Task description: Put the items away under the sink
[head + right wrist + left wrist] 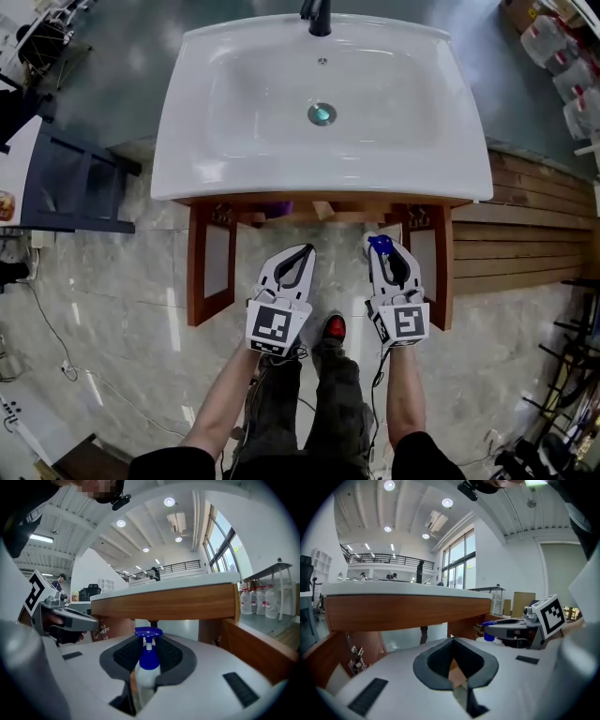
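Spray bottle (148,665), white with a blue head, stands upright, grasped in the fingers of the right gripper (385,251), before the front edge of the sink (183,150). The cabinet (199,267) beneath stands open, with an unidentifiable purple item (276,208) inside. The left gripper (453,644) has its fingers clenched and empty.

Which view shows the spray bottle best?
The right gripper view: the spray bottle stands between the jaws, blue head up. The head view shows only its blue top; the left gripper view shows only a blue speck.

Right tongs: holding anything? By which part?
Right tongs grip a spray bottle by its white body, below the blue top. Left tongs hold nothing.
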Available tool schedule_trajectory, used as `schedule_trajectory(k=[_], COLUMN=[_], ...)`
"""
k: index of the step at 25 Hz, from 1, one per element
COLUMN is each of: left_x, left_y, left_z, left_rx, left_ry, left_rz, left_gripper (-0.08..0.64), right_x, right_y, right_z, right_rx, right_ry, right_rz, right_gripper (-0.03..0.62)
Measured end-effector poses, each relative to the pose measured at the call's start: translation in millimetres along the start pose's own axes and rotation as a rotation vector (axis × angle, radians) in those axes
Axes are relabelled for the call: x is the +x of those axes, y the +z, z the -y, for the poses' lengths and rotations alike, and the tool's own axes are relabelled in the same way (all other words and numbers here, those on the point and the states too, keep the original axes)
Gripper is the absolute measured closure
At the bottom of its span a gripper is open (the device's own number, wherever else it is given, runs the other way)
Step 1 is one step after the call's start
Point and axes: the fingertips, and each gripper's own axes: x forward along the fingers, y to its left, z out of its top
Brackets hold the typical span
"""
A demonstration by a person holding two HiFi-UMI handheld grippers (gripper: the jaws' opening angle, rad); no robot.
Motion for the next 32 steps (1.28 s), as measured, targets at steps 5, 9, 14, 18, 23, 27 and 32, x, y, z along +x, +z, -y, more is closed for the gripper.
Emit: schedule_trajectory(k=[5, 9, 14, 18, 23, 27, 32], left_x=[17.9, 28.4, 36.1, 39.3, 47.1, 52.5, 57.2], left_y=[-33.4, -49.4, -56.9, -60.3, -61.8, -66.5, -69.4], left_z=[-12.4, -21.4, -37.4, -45.9, -55.3, -62.9, -69.5], left_rx=[-0.005, -0.01, -0.019, -0.02, -0.022, -0.024, -0.026], left_ry=[0.016, 0.022, 0.042, 0.049, 0.055, 0.061, 0.059], left_rz=[0.005, 0.012, 0.026, 0.032, 0.045, 0.046, 0.049], left_gripper=[0.554, 0.552, 0.552, 0.552, 0.552, 0.552, 0.552], right_x=[22.6, 39.8, 60.2, 73.7, 92.6, 106.6, 120.1], right_y=[-27.6, -42.4, -47.9, -50.4, -48.3, -51.0, -55.2], right_z=[2.8, 2.7, 3.1, 4.6, 7.1, 9.9, 12.8], right_rx=[-0.014, -0.021, -0.03, -0.035, -0.049, -0.051, -0.063], right_ry=[0.009, 0.017, 0.025, 0.025, 0.031, 0.031, 0.029], right_rz=[0.02, 0.029, 0.048, 0.055, 0.078, 0.083, 0.083], right_gripper=[0.491, 0.489, 0.491, 0.491, 0.491, 0.491, 0.491])
